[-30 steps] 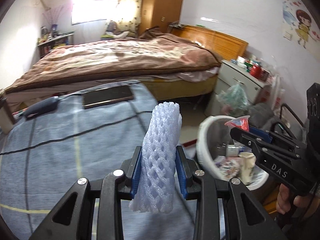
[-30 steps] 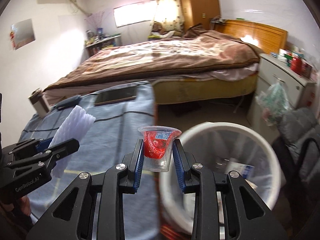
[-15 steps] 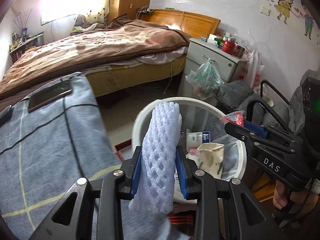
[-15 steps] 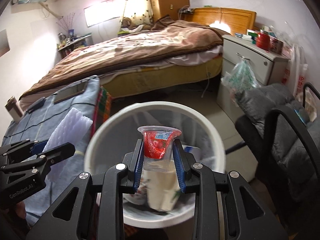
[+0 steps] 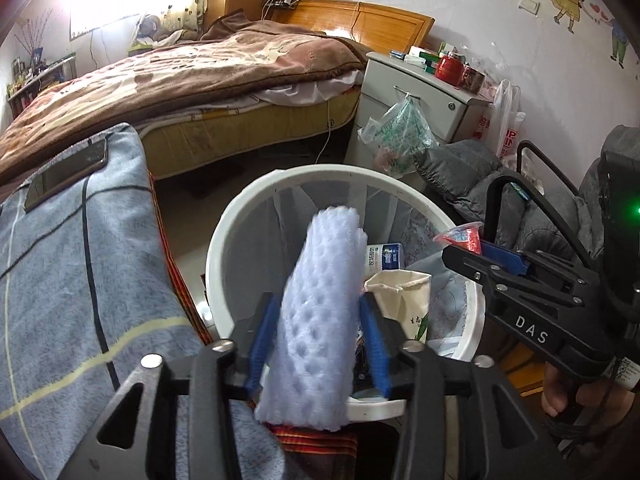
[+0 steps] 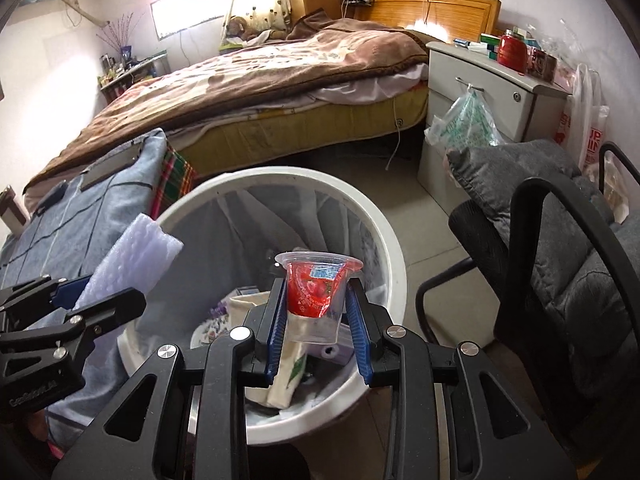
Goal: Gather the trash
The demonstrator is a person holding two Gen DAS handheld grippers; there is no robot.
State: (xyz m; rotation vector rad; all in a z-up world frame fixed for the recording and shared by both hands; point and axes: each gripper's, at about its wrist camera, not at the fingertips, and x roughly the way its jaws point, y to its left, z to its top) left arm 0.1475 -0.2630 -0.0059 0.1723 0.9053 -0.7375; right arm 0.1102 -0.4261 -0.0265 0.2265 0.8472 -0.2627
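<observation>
So both grippers are parked over the white trash bin (image 5: 224, 276) at this point, each one tipped nose-down toward it. The left gripper (image 5: 320, 328) has the foam fruit net (image 5: 320, 320) standing between its blue pads, long axis running up and away along the fingers, and its jaws have just been opening: there's a visible sliver of gap on each side now, so the foam looks loose rather than pinched. It sits right above the near rim of the bin, so whether it drops inside or catches the edge is the thing to watch. The right gripper (image 6: 318, 320) is clamped on the little red jelly cup (image 6: 318, 292), upright, rim up, hanging over the open middle of the bin with the paper carton (image 6: 286, 364) and other junk below. Right hand looks better centred of the two.
</observation>
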